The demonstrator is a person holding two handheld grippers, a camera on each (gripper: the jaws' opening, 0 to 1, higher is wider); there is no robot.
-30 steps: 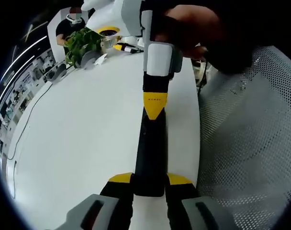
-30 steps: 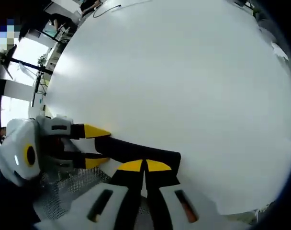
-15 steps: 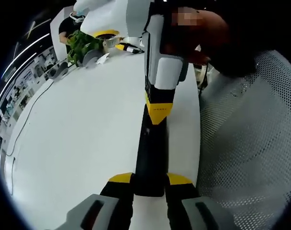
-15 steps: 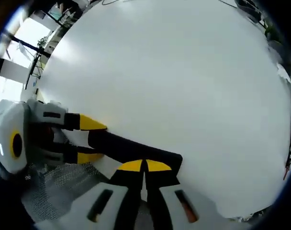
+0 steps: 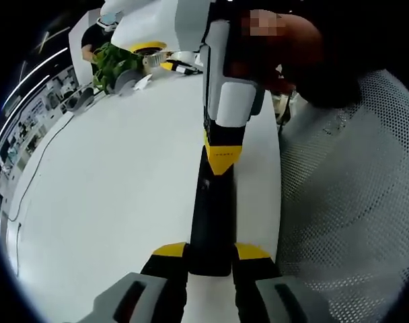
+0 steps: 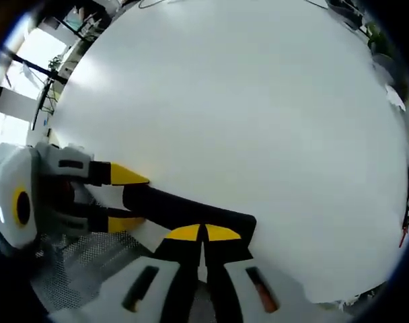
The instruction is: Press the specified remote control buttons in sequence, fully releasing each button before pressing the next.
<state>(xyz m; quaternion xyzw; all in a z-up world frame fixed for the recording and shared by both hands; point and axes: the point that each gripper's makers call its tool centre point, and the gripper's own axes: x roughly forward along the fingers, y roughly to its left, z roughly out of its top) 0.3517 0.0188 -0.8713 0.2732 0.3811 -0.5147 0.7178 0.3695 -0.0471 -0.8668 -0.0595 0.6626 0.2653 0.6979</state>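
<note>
Left gripper (image 5: 210, 259): jaws closed on near end of black remote control (image 5: 211, 208), yellow tips against both its sides. Remote lies lengthwise on white table (image 5: 110, 195), close to right edge.
Right gripper (image 6: 203, 234): jaws pressed together, yellow tips touching, bearing on far end of remote.
Mesh chair (image 5: 352, 202) right of table.
Potted plant (image 5: 114, 60) at far end.

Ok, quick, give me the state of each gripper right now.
Left gripper: shut on the black remote control, holding one end.
Right gripper: shut, fingers together, tips on the remote control.
</note>
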